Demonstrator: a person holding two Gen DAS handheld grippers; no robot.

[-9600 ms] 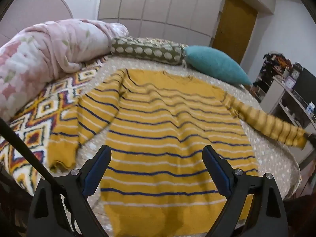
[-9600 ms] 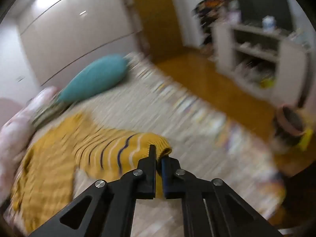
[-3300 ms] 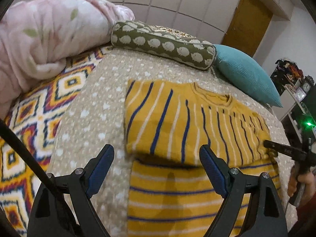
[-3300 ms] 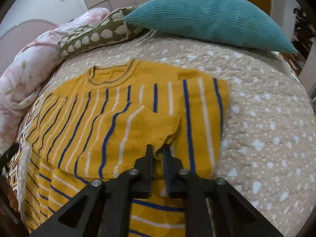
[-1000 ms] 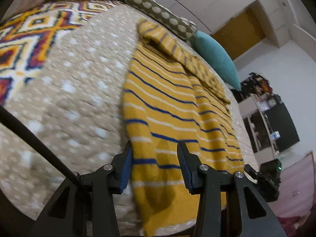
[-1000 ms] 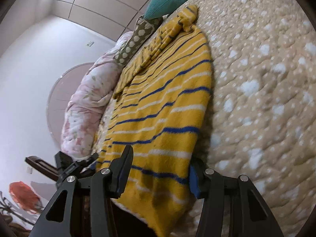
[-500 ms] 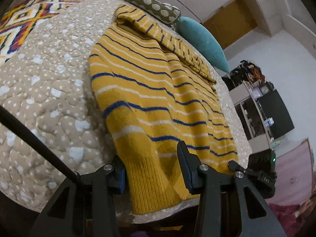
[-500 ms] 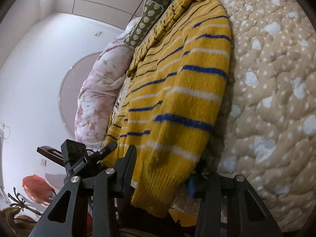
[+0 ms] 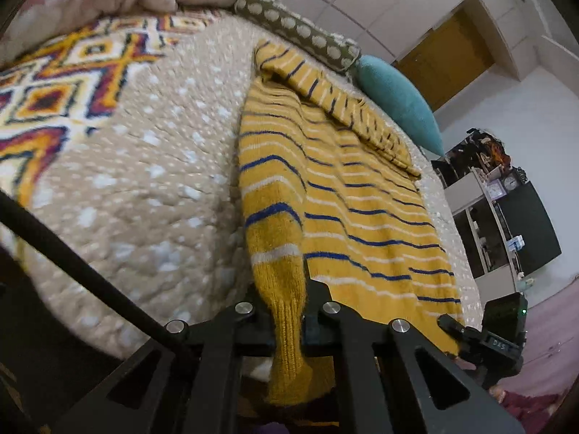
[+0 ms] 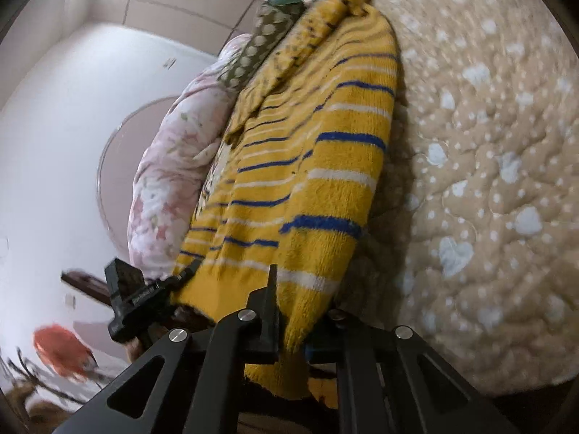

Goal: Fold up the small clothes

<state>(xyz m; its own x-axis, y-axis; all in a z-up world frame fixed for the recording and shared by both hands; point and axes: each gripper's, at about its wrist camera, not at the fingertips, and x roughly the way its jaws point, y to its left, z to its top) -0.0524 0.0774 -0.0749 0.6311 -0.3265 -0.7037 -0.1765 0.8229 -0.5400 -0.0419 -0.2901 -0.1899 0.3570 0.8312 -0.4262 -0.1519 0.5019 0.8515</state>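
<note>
With both claws set at the near edge of the bed, each is clamped on one bottom corner of the yellow striped sweater (image 9: 347, 195). Left gripper (image 9: 287, 320): jaws drawn together on the ribbed hem at the sweater's left corner, the knit bunched into a narrow rope between them and hanging below the fingers. Right gripper (image 10: 293, 320): jaws likewise closed on the ribbed hem at the opposite corner, with cloth pinched between and a loose tail dropping under the claw. In the left wrist view the right gripper appears at the far hem corner; in the right wrist view the left gripper appears correspondingly, so the two holds are well apart, one at each end of the hem.

Judgement: the paired corner grip is meant to keep the hem taut and level so the lower half can be carried up over the body in one fold. Holding at the corners rather than mid-hem should stop the edge sagging.

Outward from the claws, the sweater body runs away across the beige dotted quilt (image 9: 152, 195), lying flat, its sleeves already folded inward across the chest near the collar end. Beyond the collar sit a spotted olive bolster (image 9: 296, 32) and a teal cushion (image 9: 401, 105), close to the garment's far end; contact cannot be confirmed. A patterned blanket (image 9: 61, 90) lies to the sweater's left, apart from it.
</note>
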